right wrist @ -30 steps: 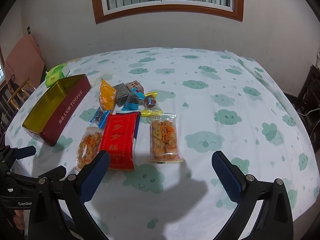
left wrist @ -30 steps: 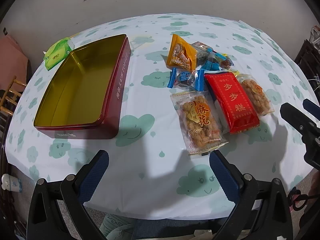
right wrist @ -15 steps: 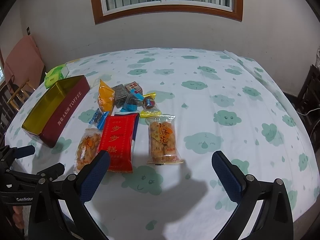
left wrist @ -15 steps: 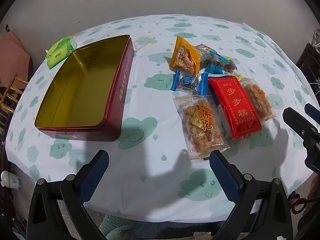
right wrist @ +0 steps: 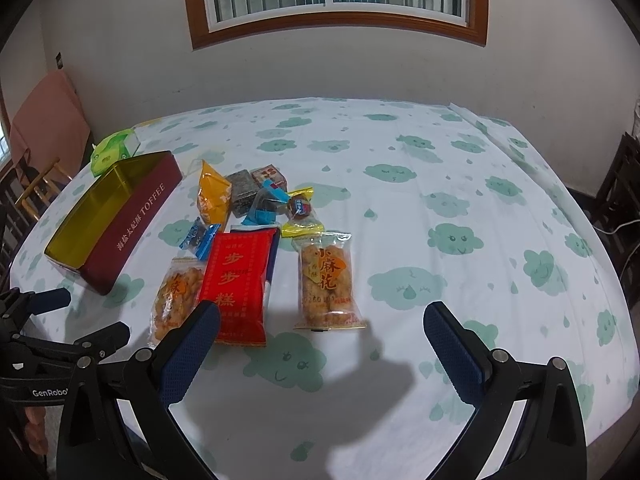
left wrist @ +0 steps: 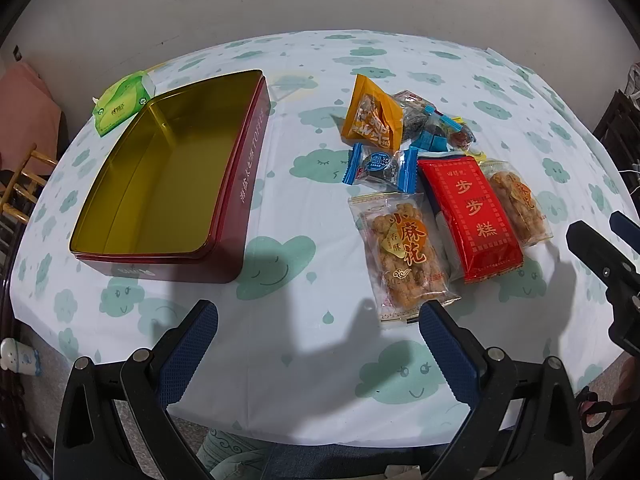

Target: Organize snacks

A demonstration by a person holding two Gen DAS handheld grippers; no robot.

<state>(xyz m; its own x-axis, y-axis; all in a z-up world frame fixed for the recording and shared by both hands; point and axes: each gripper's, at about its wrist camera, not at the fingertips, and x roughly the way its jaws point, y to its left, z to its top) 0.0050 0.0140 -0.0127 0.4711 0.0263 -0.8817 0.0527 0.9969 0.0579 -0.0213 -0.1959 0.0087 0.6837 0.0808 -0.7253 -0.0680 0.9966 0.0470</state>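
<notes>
An empty dark red tin (left wrist: 168,184) (right wrist: 120,216) with a gold inside lies on the left of the table. To its right lies a heap of snacks: a red packet (left wrist: 472,220) (right wrist: 238,280), two clear packs of fried twists (left wrist: 404,256) (right wrist: 326,280) (left wrist: 516,200) (right wrist: 176,300), an orange pouch (left wrist: 374,116) (right wrist: 214,196), a blue-ended candy (left wrist: 380,166) and several small sweets (right wrist: 272,196). My left gripper (left wrist: 318,344) is open above the near table edge, in front of the tin and the near twist pack. My right gripper (right wrist: 320,344) is open just short of the red packet and twist pack.
A green tissue pack (left wrist: 120,102) (right wrist: 114,150) lies behind the tin. The table carries a white cloth with green clouds (right wrist: 440,200). A wooden chair (left wrist: 20,184) stands at the left, dark furniture (right wrist: 624,200) at the right. The wall and window rise behind.
Both cameras have drawn slightly closer to the table and tilted a little; the snacks sit lower in the views. Nothing on the table has moved, and both grippers stay open.
</notes>
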